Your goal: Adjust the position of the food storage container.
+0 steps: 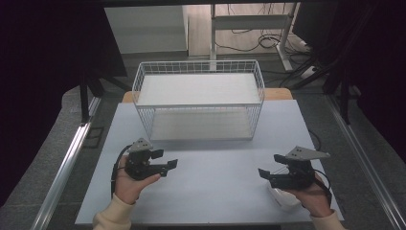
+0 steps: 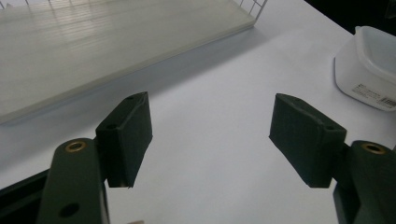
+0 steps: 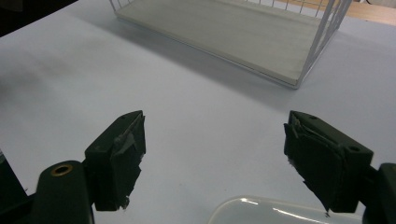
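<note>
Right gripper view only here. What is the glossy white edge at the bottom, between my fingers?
Observer: A white lidded container; the left gripper view shows a printed label on its side.
Operator: Where is the left gripper?
Observer: The left gripper is held over the left half of the table, fingers open with nothing between them.
Operator: I see one shelf in the rack. Any more?
Observer: Yes, the wire rack has a second shelf above it, also bare.
</note>
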Demonstrator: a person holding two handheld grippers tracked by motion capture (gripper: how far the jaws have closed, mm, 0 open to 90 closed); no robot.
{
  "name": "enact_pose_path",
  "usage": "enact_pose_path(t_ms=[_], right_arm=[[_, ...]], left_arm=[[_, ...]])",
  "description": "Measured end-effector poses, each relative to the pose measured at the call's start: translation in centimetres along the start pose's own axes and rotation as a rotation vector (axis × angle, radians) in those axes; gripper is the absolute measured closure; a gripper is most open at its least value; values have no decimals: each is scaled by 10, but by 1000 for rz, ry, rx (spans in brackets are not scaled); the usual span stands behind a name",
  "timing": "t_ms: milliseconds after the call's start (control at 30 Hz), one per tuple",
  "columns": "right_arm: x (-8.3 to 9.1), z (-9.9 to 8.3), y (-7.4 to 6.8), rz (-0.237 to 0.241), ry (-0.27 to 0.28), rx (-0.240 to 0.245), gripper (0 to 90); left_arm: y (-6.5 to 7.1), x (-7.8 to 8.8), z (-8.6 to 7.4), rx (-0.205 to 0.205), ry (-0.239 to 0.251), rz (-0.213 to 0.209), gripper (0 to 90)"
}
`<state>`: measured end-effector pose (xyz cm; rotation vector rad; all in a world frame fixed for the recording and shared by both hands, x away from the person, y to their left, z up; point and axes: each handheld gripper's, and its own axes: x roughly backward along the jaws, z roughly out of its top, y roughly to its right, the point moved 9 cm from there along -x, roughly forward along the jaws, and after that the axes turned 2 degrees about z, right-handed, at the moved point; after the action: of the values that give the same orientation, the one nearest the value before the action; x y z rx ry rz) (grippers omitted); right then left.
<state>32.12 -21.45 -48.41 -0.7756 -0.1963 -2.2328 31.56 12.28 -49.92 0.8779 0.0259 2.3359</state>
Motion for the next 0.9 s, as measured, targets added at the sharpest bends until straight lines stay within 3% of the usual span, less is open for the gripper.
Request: enact_pose_path(t_ms=[900], right_arm=[[12, -3, 20, -65, -13, -23, 238]], left_arm=[[-2, 2, 0, 3, -4, -2, 284]])
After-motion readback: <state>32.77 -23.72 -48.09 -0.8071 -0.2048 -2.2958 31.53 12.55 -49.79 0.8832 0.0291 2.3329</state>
